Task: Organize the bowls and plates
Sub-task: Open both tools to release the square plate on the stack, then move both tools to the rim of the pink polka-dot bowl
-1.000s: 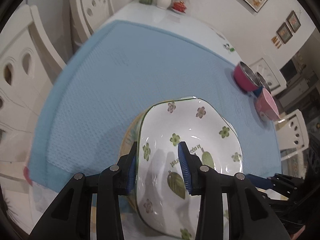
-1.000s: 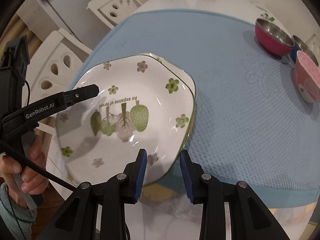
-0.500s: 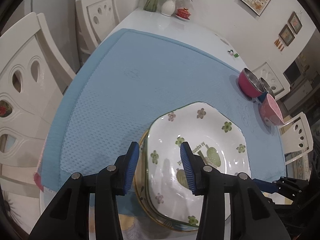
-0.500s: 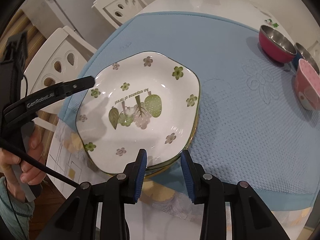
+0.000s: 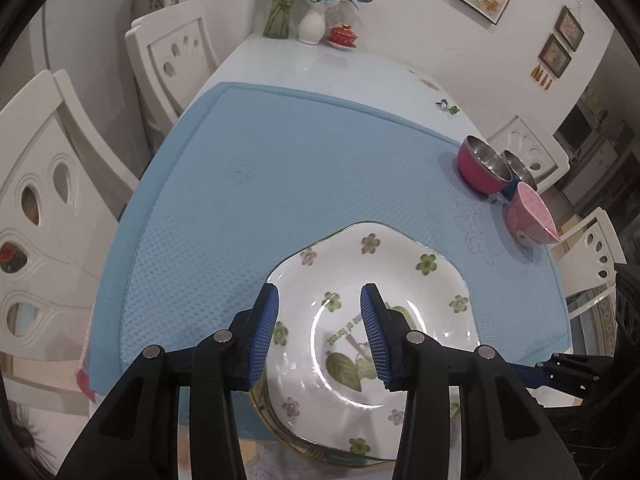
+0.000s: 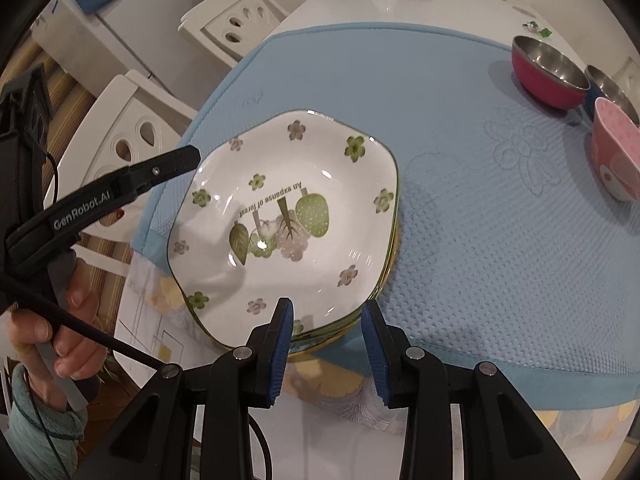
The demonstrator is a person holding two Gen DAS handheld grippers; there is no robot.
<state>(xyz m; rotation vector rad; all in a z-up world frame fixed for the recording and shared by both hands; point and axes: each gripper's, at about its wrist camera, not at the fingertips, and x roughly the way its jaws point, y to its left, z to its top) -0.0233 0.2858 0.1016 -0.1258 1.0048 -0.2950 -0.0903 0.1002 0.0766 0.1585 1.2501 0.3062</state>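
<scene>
Left tongs (image 5: 318, 330) angled down over floral plate (image 5: 400, 280), jaws apart, empty

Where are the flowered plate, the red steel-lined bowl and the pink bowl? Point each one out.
flowered plate (image 6: 280, 216): right wrist view, on its painted centre.
red steel-lined bowl (image 6: 546, 80): right wrist view, on its red outer wall.
pink bowl (image 5: 530, 218): left wrist view, on its pink outer wall.

White plate (image 6: 288, 216), green flowers; blue mat (image 6: 460, 208)
</scene>
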